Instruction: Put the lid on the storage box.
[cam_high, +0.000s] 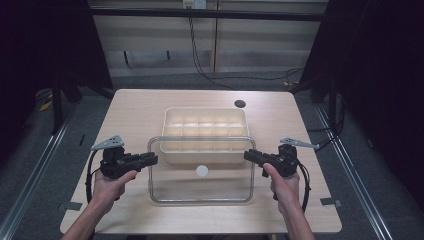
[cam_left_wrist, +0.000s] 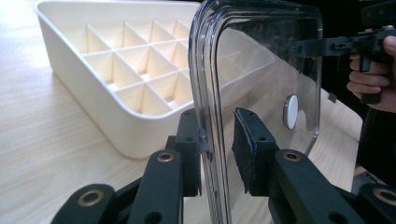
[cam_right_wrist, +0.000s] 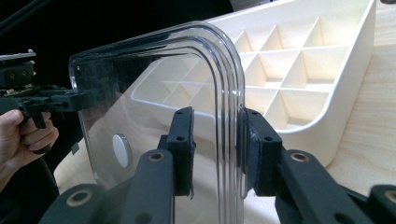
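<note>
**Clear lid gripped at both ends, not yet on the tray**

The left gripper (cam_high: 150, 159) and right gripper (cam_high: 248, 155) each pinch a side rim of the clear lid (cam_high: 200, 187), which sits over the table (cam_high: 135, 107) just in front of the divided white tray (cam_high: 172, 120), its far edge overlapping the tray's near wall. The grip looks secured; placing the lid on the tray appears to remain. The tray's rim is the edge to clear, and open tabletop lies on both sides and behind it.
</note>
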